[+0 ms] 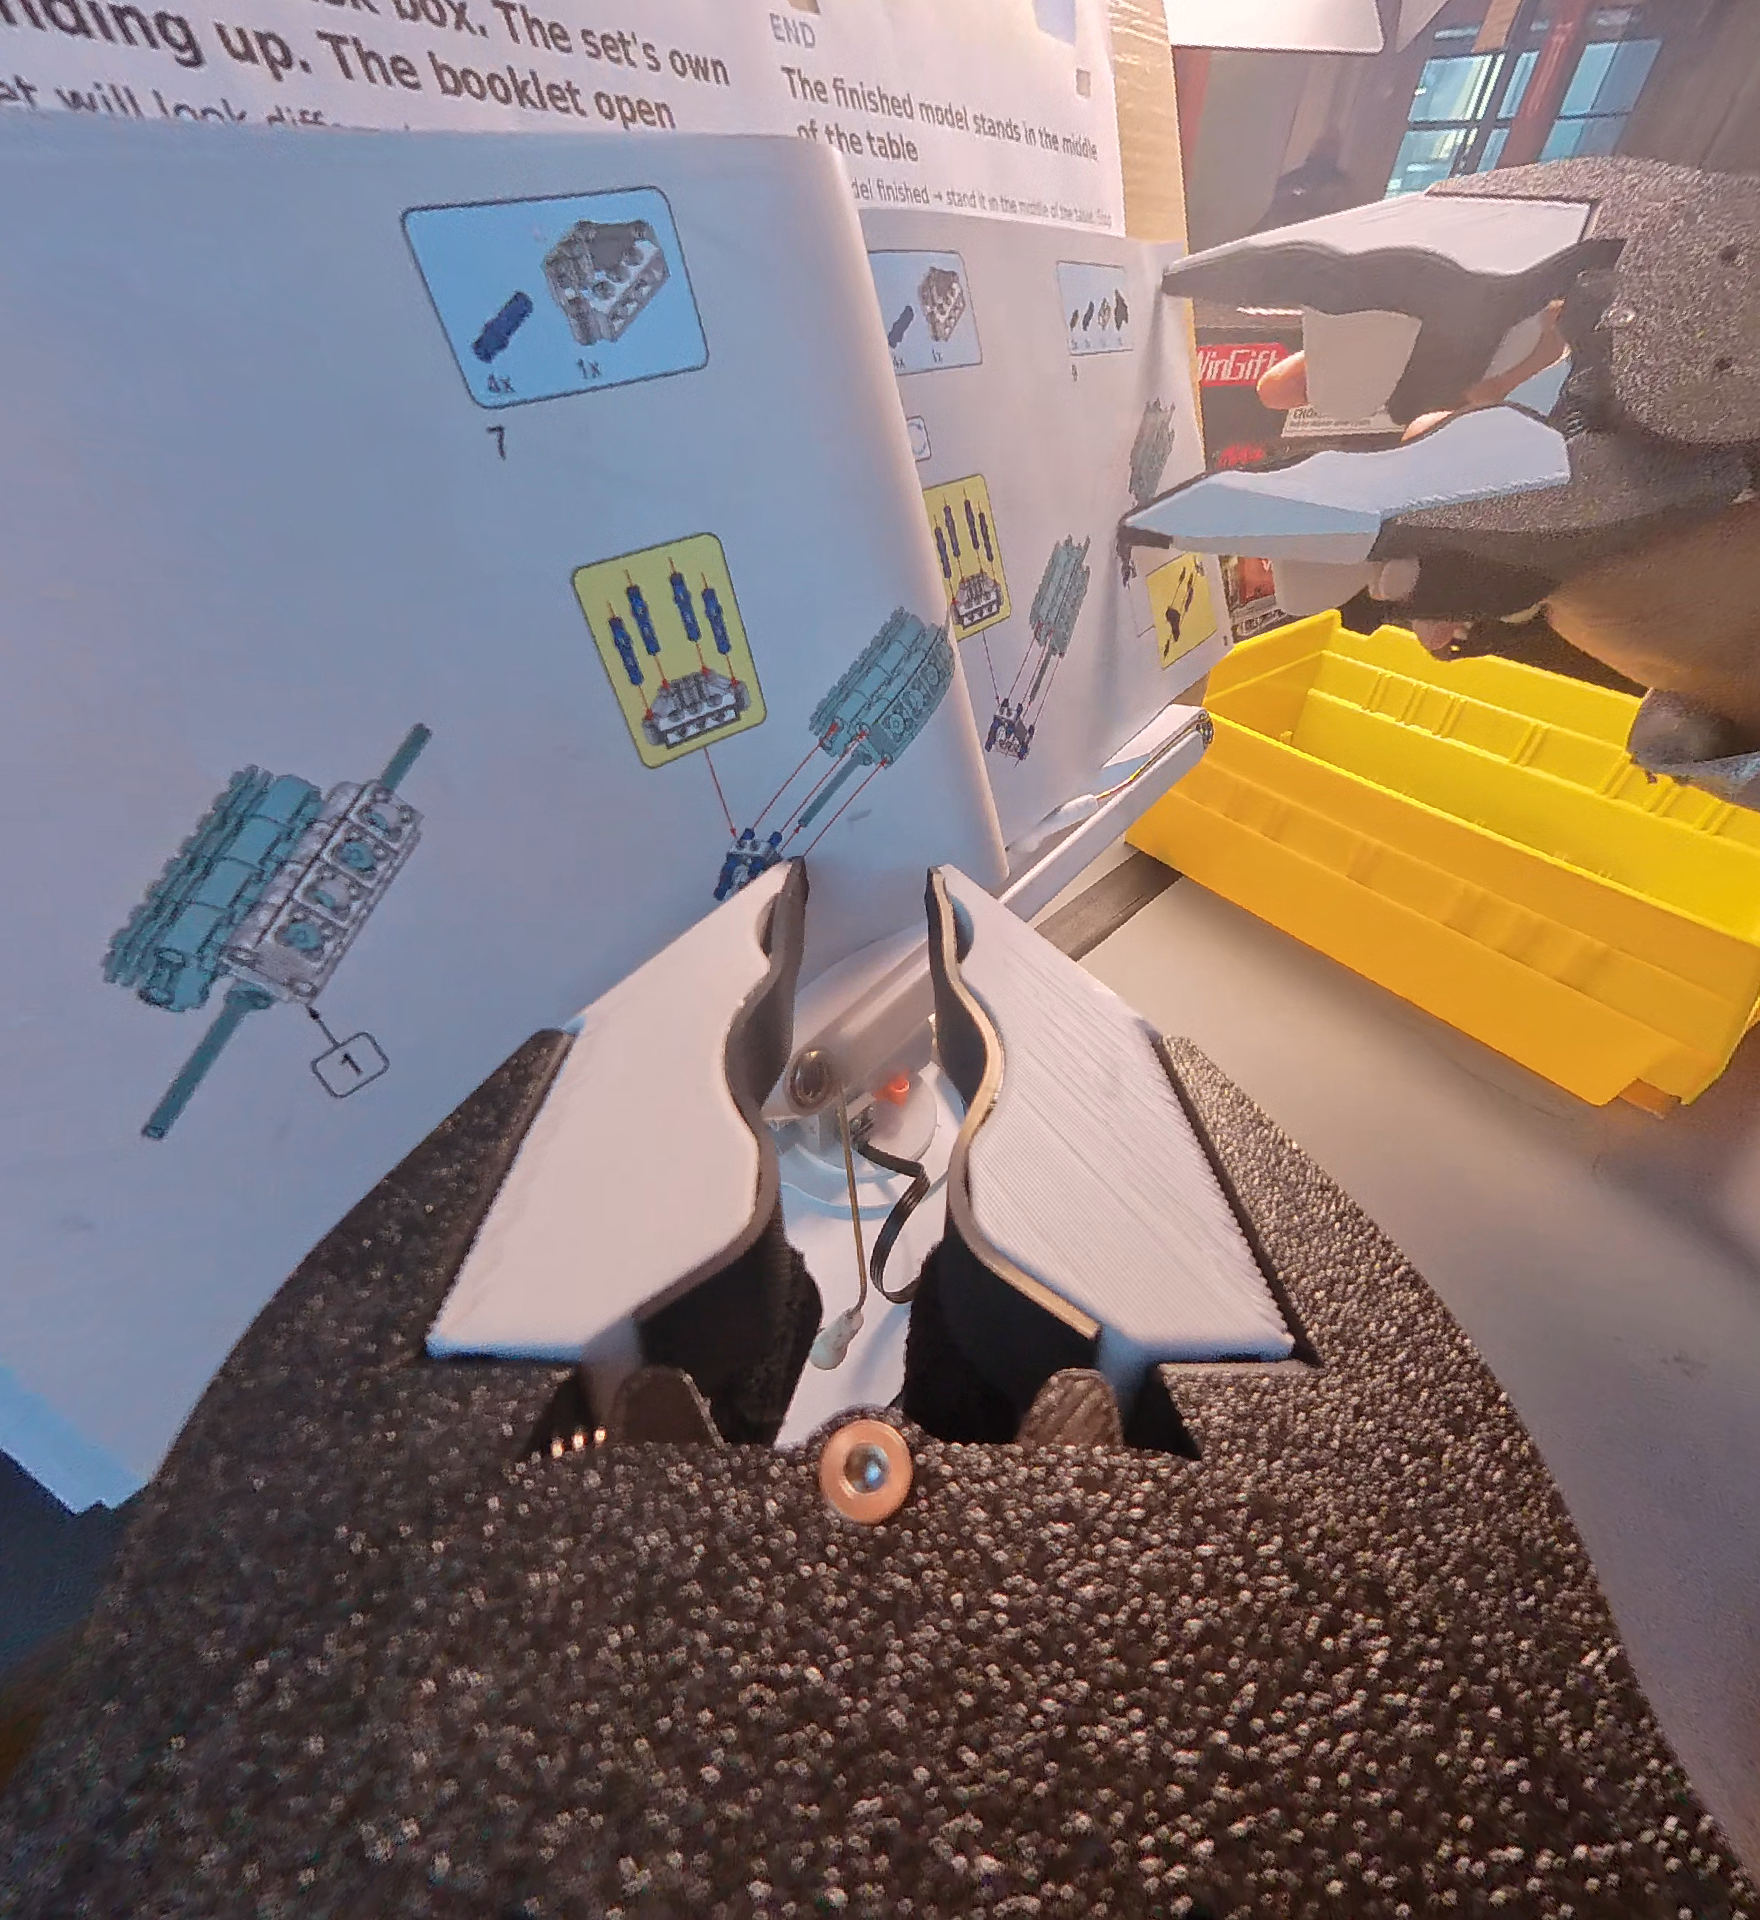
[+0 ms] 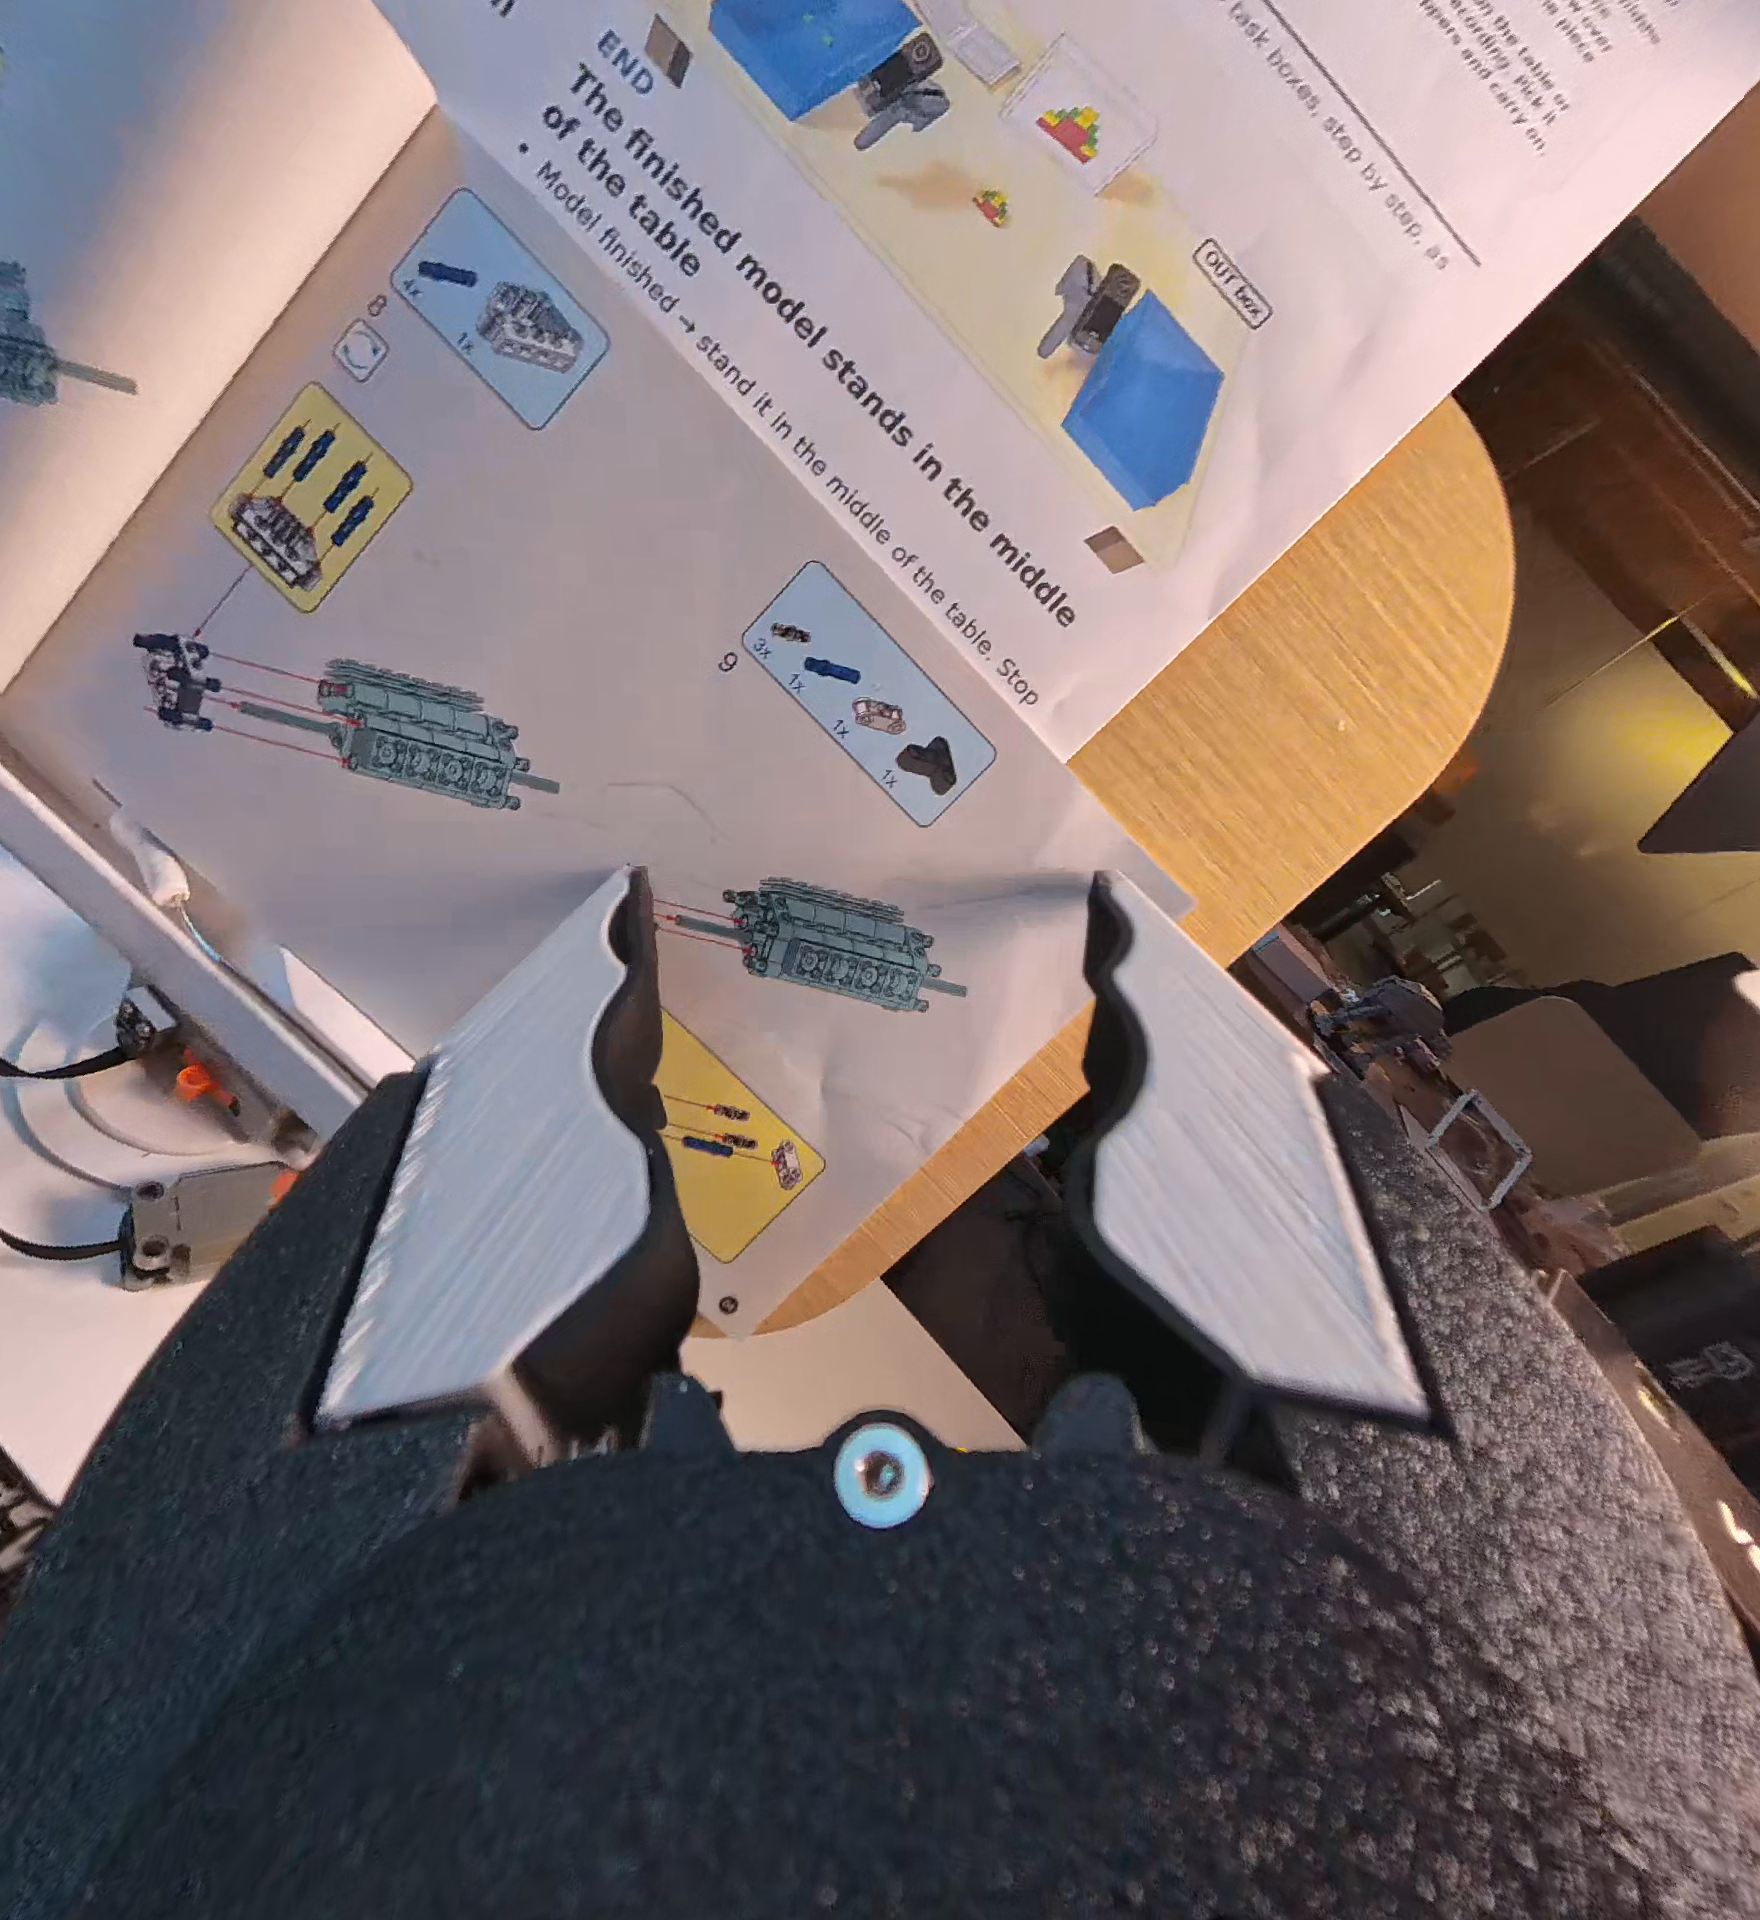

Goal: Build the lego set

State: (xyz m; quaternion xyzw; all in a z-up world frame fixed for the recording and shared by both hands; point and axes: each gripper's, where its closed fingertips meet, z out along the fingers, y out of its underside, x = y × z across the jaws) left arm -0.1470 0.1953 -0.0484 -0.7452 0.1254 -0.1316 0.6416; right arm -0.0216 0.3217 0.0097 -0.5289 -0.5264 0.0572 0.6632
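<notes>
Left gripper (image 1: pixel 865 883), fingers slightly apart and holding nothing, points at the lower edge of the upright booklet (image 1: pixel 388 582). Right gripper (image 2: pixel 865 883), fingers wide apart and empty, hovers before the booklet's right-hand page (image 2: pixel 543 644). A printed sheet (image 2: pixel 959 312) hangs behind the booklet; a yellow bin (image 1: pixel 1458 862) sits right of it on the grey table (image 1: pixel 1427 1247).
</notes>
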